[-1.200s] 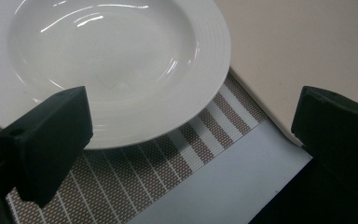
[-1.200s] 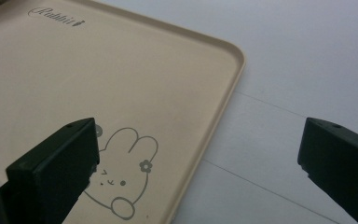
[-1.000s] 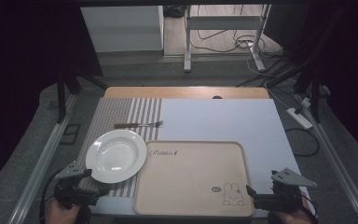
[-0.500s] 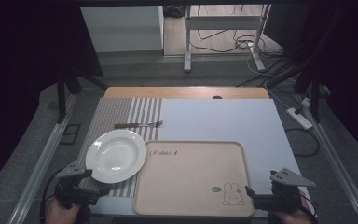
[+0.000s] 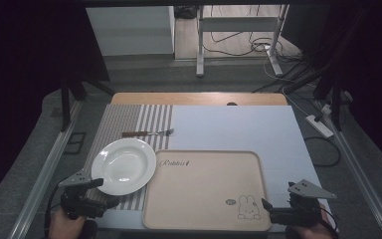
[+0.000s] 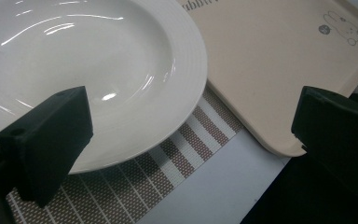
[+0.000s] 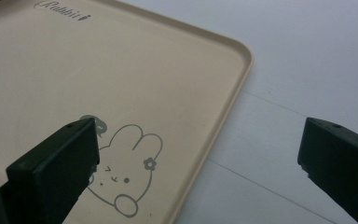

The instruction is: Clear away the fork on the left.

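A white plate (image 5: 123,165) (image 6: 98,70) lies on the striped placemat (image 5: 129,124) (image 6: 186,154), its right rim next to the beige rabbit tray (image 5: 206,186) (image 6: 270,60) (image 7: 98,79). A fork (image 5: 148,133) rests on the placemat beyond the plate. My left gripper (image 5: 102,196) (image 6: 191,140) is open at the table's near-left corner, its jaws spread around the plate's near rim without touching it. My right gripper (image 5: 266,209) (image 7: 198,163) is open at the near right, its jaws either side of the tray's near-right edge, above the rabbit drawing (image 7: 121,172).
A pale blue mat (image 5: 234,129) (image 7: 307,56) covers the table right of the placemat. A wooden strip (image 5: 199,98) runs along the far edge. Metal rails (image 5: 45,174) flank the table. Cables and a power strip (image 5: 320,124) lie on the floor beyond.
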{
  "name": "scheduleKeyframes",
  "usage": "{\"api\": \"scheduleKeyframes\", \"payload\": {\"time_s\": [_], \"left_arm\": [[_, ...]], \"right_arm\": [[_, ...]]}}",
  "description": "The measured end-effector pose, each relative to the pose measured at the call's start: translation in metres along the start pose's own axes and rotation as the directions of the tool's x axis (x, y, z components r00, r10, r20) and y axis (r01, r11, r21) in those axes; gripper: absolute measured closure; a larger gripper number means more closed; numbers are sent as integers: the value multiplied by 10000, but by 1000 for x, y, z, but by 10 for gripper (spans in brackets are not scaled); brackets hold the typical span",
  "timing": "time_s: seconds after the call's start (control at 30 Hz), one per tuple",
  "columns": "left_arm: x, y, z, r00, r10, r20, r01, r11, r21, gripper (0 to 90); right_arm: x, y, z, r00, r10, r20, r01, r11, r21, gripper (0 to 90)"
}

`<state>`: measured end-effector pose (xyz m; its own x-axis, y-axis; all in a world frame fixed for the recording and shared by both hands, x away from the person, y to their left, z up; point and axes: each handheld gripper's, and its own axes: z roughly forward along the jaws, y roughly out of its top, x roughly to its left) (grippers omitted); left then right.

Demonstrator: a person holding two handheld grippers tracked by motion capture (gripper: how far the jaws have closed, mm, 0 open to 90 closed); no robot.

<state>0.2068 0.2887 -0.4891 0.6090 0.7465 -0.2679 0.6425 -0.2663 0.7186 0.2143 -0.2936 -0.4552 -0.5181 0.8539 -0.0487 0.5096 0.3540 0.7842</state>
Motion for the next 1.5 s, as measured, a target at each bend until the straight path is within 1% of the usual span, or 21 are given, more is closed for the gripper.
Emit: {"api": "scheduleKeyframes", "payload": {"time_s": [0.07,0.2,0.27,0.4,0.43,0.6,0.67,0.7,0.8,0.87,0.97,1.0,1.27,1.43,1.5], "left_arm": [[1,1,0,10000,31,41,-31,10000,-37,0],[1,4,0,9999,128,-11,-128,9998,-118,0],[2,6,1,9995,298,-35,-299,9995,-133,0],[3,8,3,9993,380,-65,-381,9992,-83,0],[4,9,5,9990,418,-128,-419,9991,-40,0],[6,12,8,9986,474,-247,-474,9989,3,0],[8,13,10,9987,431,-286,-432,9991,-17,0],[10,15,12,9988,350,-342,-352,9994,-73,0],[12,17,14,9987,300,-403,-303,9995,-62,0],[13,19,17,9986,294,-437,-293,9996,44,0],[14,23,23,9983,375,-456,-365,9991,236,0],[14,26,26,9977,433,-526,-416,9986,328,0],[20,36,35,9968,591,-546,-569,9976,400,0],[21,44,43,9943,718,-792,-684,9966,449,0],[22,47,45,9948,703,-743,-673,9969,411,0]], "right_arm": [[0,0,0,10000,1,4,-1,10000,2,0],[0,0,0,10000,-6,-17,6,10000,-4,0],[0,0,0,10000,-17,-19,18,10000,12,0],[0,0,1,10000,-43,-31,44,10000,43,0],[0,0,1,10000,-56,-27,56,10000,44,0],[0,0,1,10000,-88,-13,88,9999,71,0],[0,0,1,10000,-93,-12,93,9999,78,0],[0,0,1,9999,-114,-22,114,9999,106,0],[1,0,1,9999,-142,-5,142,9998,116,0],[1,0,1,9999,-137,-2,137,9998,127,0],[2,1,2,9999,-168,23,168,9997,164,0],[2,1,2,9998,-178,22,177,9997,171,0],[2,1,2,9998,-191,18,190,9996,184,0],[2,1,2,9998,-188,13,188,9996,191,0],[2,1,2,9998,-187,12,187,9996,196,0]]}}
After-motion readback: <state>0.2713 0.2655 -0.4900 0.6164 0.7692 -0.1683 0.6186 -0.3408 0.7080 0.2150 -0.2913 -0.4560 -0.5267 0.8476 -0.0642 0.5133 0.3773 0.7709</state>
